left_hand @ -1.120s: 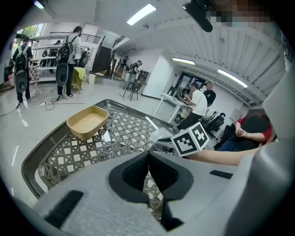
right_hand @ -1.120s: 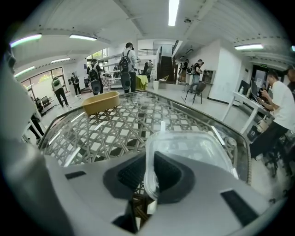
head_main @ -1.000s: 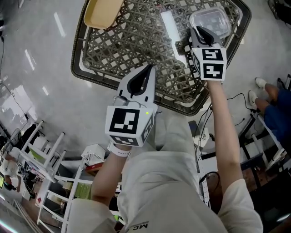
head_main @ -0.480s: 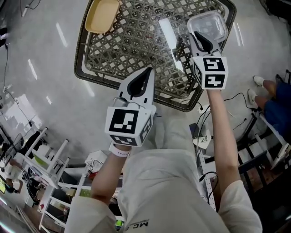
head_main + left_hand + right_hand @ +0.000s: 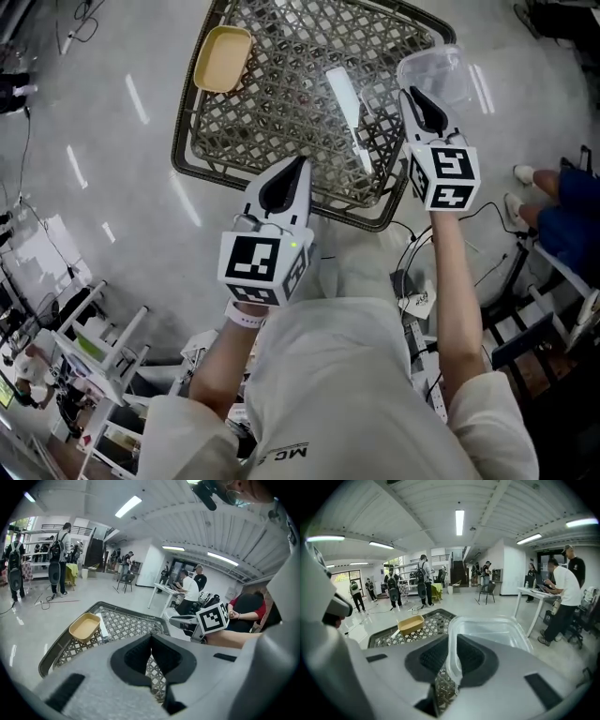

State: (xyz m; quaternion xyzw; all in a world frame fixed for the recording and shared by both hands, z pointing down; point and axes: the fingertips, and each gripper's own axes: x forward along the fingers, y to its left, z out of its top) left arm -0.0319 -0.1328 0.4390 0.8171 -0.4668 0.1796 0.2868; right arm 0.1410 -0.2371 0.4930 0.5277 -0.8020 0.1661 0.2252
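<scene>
My right gripper (image 5: 413,95) (image 5: 453,663) is shut on the rim of a clear plastic container (image 5: 437,69) (image 5: 493,631). It holds the container in the air past the right corner of a glass-topped woven table (image 5: 281,173). A yellow tray (image 5: 222,58) (image 5: 84,626) (image 5: 411,624) sits on the table's far left corner. My left gripper (image 5: 297,167) (image 5: 151,654) hangs shut and empty over the table's near edge, its pads pressed together. The right gripper's marker cube (image 5: 215,618) shows in the left gripper view.
A long white light reflection (image 5: 347,105) lies across the table top. Metal shelving (image 5: 84,375) stands at lower left, cables (image 5: 412,272) run on the floor at right, and a seated person (image 5: 253,611) is near. Standing people with backpacks (image 5: 423,585) and desks (image 5: 534,595) are farther off.
Both grippers have risen away from the table, which now looks smaller and lower. The right gripper has carried the clear container up and off the table's right end.
</scene>
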